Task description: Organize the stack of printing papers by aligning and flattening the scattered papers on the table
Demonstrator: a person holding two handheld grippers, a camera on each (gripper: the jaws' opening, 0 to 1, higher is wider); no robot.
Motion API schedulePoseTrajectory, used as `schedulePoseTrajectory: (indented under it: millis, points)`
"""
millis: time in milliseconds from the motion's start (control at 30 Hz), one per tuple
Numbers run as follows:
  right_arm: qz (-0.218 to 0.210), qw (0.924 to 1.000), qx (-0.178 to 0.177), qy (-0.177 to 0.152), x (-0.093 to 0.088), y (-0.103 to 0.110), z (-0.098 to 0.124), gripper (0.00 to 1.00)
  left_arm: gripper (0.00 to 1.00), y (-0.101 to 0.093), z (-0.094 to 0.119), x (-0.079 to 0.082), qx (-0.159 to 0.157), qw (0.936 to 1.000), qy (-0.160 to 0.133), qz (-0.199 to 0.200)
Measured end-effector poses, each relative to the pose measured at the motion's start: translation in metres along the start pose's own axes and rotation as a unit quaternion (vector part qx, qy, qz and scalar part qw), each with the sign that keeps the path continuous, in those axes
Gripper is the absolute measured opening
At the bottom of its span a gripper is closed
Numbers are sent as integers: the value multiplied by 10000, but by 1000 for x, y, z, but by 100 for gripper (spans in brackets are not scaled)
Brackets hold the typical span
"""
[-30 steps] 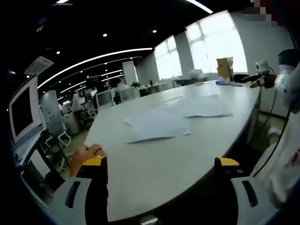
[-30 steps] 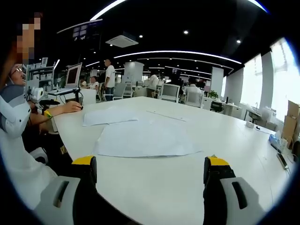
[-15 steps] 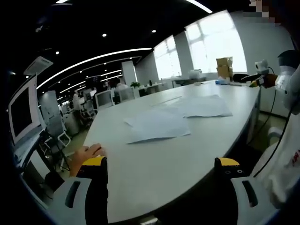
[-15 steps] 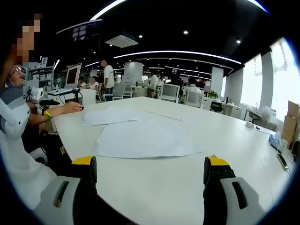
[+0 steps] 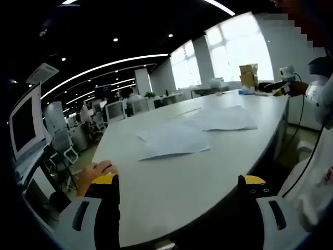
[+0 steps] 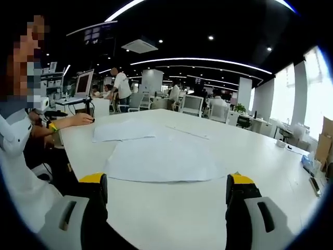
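Yellow-tipped jaws stand wide apart and empty on both tools: the left gripper (image 5: 178,186) hangs over the near edge of the white table (image 5: 171,177), and the right gripper (image 6: 166,186) hangs low above its top. Ahead of the right gripper, just beyond its jaws, lies the nearer sheet of printing paper (image 6: 164,162), with a second sheet (image 6: 122,131) farther off to the left; the two lie askew. In the left gripper view the same papers (image 5: 174,139) sit well out across the table, so I judge the right gripper closer for a first nudge
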State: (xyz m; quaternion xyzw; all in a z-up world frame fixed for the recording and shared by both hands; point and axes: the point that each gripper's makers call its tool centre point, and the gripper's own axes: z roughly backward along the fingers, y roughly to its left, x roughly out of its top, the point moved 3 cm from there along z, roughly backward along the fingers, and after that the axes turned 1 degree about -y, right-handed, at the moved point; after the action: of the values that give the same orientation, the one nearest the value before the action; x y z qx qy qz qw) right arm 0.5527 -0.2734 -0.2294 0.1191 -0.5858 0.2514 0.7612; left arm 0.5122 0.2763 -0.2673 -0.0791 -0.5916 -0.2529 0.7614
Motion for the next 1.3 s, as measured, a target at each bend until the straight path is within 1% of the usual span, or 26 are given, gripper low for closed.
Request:
schedulePoseTrajectory:
  millis: [433, 667, 867, 967, 1300]
  points:
    - [91, 9999, 25, -71, 10, -2, -4, 89, 97, -2, 2, -4, -16, 10000, -23, 48]
    - [131, 9999, 73, 2, 10, -1, -10, 89, 97, -2, 4, -5, -3, 10000, -28, 73]
    - [144, 9998, 95, 13, 12, -2, -14, 89, 97, -1, 4, -9, -2, 10000, -8, 96]
    - [133, 9998, 115, -31, 14, -2, -14, 88, 97, -1, 5, -9, 1, 9999, -3, 102]
    - [164, 9998, 124, 36, 16, -3, -20, 88, 97, 1, 6, -11, 0, 9999, 20, 111]
